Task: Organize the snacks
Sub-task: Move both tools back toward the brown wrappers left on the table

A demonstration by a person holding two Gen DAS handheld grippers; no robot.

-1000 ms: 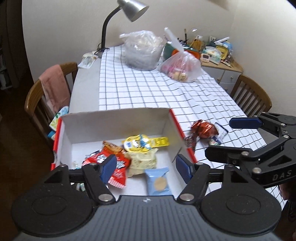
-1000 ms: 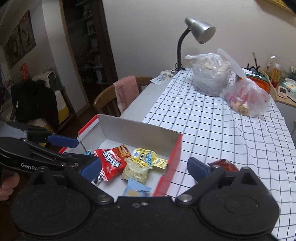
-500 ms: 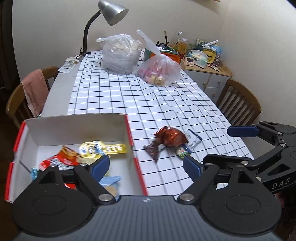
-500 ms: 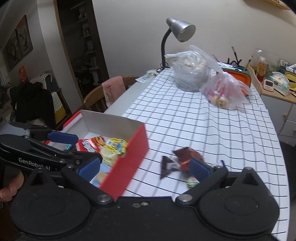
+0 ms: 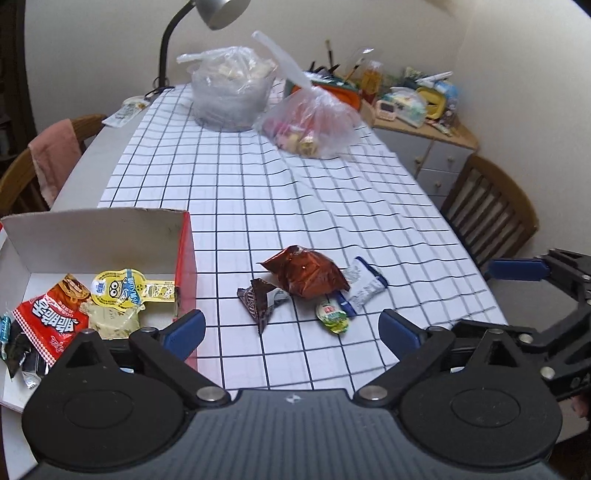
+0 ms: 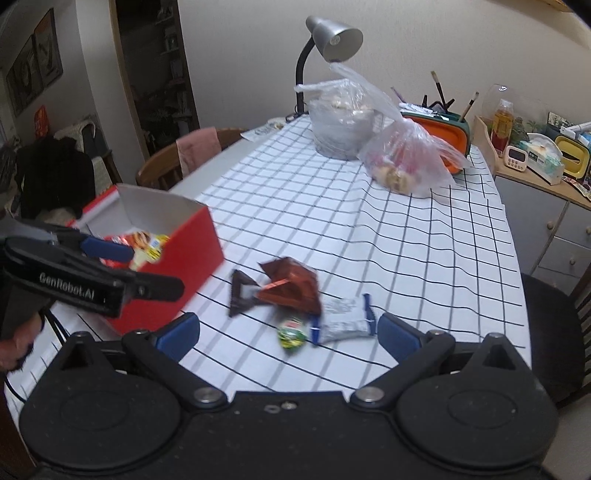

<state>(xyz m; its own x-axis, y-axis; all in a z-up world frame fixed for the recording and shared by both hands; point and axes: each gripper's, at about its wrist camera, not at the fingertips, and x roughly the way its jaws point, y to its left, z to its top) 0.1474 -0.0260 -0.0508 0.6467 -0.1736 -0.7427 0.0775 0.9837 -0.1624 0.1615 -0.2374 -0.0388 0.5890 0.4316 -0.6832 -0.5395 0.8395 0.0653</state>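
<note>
Hovering wide open and empty, both the left hand-held gripper (image 5: 291,326) and right hand-held gripper (image 6: 288,330) face loose snacks (image 5: 304,277) mid-frame on the desk (image 5: 332,192); next, probably, carrying one into the red box (image 6: 173,243) at left.

Cream walls, silver desk lamp (image 5: 221,13) at the far end of the gridded table (image 5: 332,192), wooden chairs (image 5: 491,218) flanking it (one draped in pink cloth), cluttered sideboard (image 6: 546,206) right of it.

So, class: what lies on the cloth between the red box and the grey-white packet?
In the left wrist view, between the red box and grey-white packet lie a dark brown wrapper, a shiny red-brown bag and a small green sweet.
</note>
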